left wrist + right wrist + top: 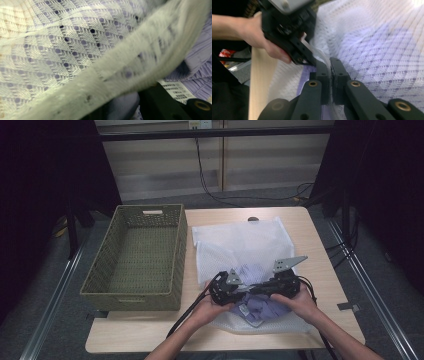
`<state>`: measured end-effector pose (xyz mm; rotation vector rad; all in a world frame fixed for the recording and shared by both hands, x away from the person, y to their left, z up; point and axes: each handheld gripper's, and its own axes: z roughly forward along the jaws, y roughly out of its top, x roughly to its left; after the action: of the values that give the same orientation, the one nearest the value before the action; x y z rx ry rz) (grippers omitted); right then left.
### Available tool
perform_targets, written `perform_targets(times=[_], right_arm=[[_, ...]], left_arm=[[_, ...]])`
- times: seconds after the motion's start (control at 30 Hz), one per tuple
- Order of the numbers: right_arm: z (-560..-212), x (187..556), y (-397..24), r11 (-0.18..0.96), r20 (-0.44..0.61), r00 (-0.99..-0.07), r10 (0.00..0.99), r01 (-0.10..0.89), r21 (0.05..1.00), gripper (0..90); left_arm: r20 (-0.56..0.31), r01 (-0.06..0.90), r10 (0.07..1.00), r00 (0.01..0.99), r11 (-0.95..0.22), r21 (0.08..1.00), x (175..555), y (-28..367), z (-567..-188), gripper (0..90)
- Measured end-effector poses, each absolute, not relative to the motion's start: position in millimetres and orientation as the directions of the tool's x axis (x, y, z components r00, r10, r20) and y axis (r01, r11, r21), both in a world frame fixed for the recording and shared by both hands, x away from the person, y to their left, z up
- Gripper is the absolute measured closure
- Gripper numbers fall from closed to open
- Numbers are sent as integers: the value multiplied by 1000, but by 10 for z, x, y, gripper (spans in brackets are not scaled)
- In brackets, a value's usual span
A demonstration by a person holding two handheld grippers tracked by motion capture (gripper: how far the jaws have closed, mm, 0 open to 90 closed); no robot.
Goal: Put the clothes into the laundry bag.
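Mesh bag (235, 242) edge pinched in right hand-held gripper (330, 75); left hand-held gripper (240, 289) just beside, clamping same edge; purple garment (270, 307) inside; wooden worktop (325, 245), wicker basket (134, 255) left.

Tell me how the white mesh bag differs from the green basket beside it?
The mesh bag is white, soft and lies flat on the table; the basket is olive green, woven and stiff, with upright walls. The bag has a lilac garment partly in it and both tongs at its edge; the basket is empty and untouched. Both rest on the table.
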<state>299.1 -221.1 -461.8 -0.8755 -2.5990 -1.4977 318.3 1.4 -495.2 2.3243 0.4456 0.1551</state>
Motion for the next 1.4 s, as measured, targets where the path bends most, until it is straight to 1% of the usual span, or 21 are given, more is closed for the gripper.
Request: perform_targets(times=[0.03,0.1,0.13,0.2,0.23,0.27,0.4,0.63,0.67,0.7,0.73,0.83,0.93,0.97,1.0,1.03,1.07,1.13,1.23,1.27,1.4], right_arm=[[-4635,2997,-2204,391,278,-843,461,474,789,871],[-4683,3012,-2188,401,273,-839,471,479,780,870],[-4695,3013,-2175,409,262,-841,473,473,780,871],[-4695,3009,-2168,415,258,-842,474,472,778,870],[-4700,3008,-2162,415,259,-842,473,472,777,870],[-4707,3010,-2161,422,254,-842,476,472,774,870],[-4720,3027,-2178,416,259,-837,482,479,773,868],[-4716,3047,-2185,409,259,-832,490,482,774,860],[-4713,3051,-2182,407,261,-832,489,482,776,858],[-4710,3051,-2181,409,259,-832,491,483,775,856],[-4708,3052,-2181,410,257,-833,490,481,775,855],[-4704,3057,-2184,409,257,-833,490,480,776,853],[-4698,3061,-2186,404,260,-830,493,483,777,848],[-4697,3063,-2188,403,261,-830,493,484,777,847],[-4697,3063,-2188,403,261,-830,493,484,777,847],[-4697,3064,-2189,402,262,-830,493,484,777,846],[-4697,3064,-2190,402,263,-830,493,484,777,845],[-4694,3059,-2187,401,262,-831,490,482,779,842],[-4693,3056,-2187,402,260,-833,488,479,781,842],[-4691,3052,-2190,403,259,-834,487,478,780,842],[-4696,3052,-2194,403,260,-834,487,478,781,837]], left_arm=[[-21,273,365,931,-657,703,3177,13,-4951,769],[-32,276,354,935,-666,693,3185,28,-4944,720],[-52,290,361,931,-647,705,3176,26,-4954,716],[-55,294,364,930,-642,708,3167,24,-4954,710],[-48,287,359,932,-651,702,3162,27,-4945,683],[-58,291,357,932,-645,707,3146,24,-4940,618],[-58,294,359,932,-649,701,3108,60,-4875,482],[-63,310,382,922,-633,709,2945,248,-4775,374],[-55,307,393,918,-616,725,2873,342,-4743,356],[-73,323,405,911,-594,736,2837,393,-4725,342],[-86,332,414,906,-570,752,2805,449,-4714,346],[-81,324,415,906,-558,764,2709,600,-4668,369],[-91,312,390,916,-554,772,2646,681,-4665,476],[-111,312,364,925,-561,767,2591,708,-4681,505],[-111,312,364,925,-561,767,2591,708,-4681,554],[-118,304,342,932,-563,768,2546,710,-4707,554],[-122,305,335,934,-575,759,2504,696,-4729,570],[-133,284,281,950,-608,741,2429,629,-4784,604],[-139,265,245,960,-617,741,2397,548,-4804,613],[-135,240,209,969,-639,731,2388,485,-4823,614],[-115,204,177,977,-656,727,2332,355,-4863,598]])
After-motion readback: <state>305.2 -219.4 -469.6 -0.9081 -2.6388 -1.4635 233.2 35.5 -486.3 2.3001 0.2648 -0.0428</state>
